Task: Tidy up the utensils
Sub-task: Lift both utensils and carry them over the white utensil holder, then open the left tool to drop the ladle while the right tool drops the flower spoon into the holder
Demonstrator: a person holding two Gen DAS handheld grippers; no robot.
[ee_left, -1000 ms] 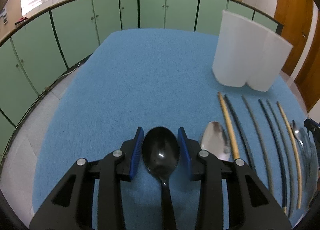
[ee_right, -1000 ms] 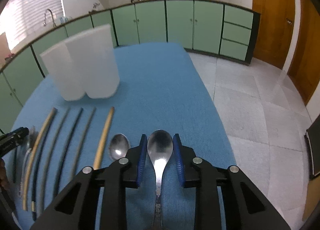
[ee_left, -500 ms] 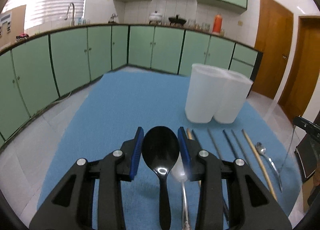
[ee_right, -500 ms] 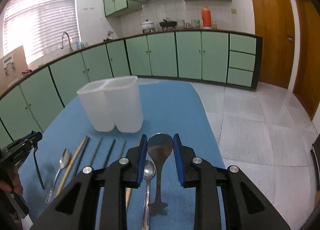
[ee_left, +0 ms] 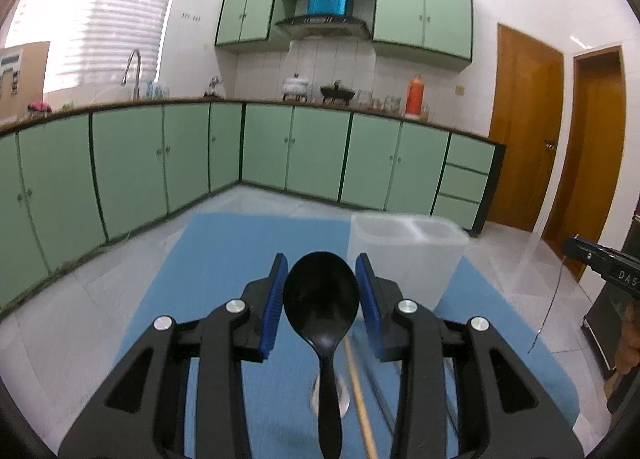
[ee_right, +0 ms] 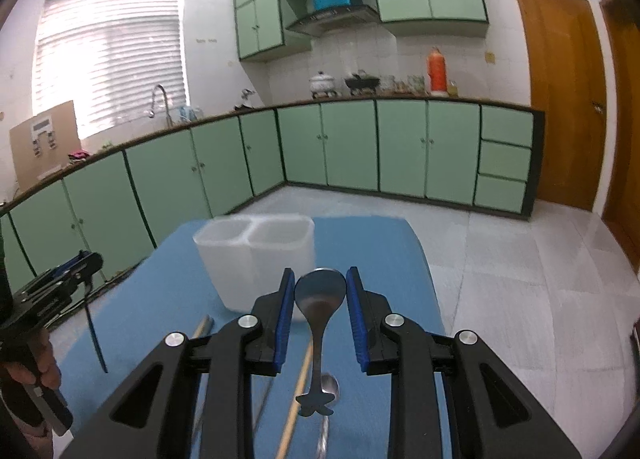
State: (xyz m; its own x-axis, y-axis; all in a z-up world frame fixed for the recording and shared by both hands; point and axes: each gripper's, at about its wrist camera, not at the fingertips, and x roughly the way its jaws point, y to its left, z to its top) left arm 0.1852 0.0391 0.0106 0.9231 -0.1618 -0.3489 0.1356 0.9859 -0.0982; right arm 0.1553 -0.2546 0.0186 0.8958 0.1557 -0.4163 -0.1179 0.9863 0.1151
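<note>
My left gripper [ee_left: 322, 291] grasps a black plastic spoon [ee_left: 321, 301]; my right gripper [ee_right: 320, 297] grasps a steel spoon [ee_right: 319, 295]. The empty translucent two-compartment holder [ee_right: 256, 259] stands ahead; wooden chopsticks [ee_right: 298, 391] and more wait on the blue tabletop [ee_left: 224, 259] below.

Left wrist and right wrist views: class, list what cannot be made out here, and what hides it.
- Black spoon: handle end cut off by the bottom edge, left wrist view.
- Chopsticks on the blue mat: count unclear, hidden by the right claw, blurred.
- White holder: contents unreadable, translucent walls blurred.

Glossy black plastic spoon [ee_left: 321, 301]; dull metal spoon [ee_right: 320, 293]; seemingly woven blue cloth [ee_left: 224, 259].
</note>
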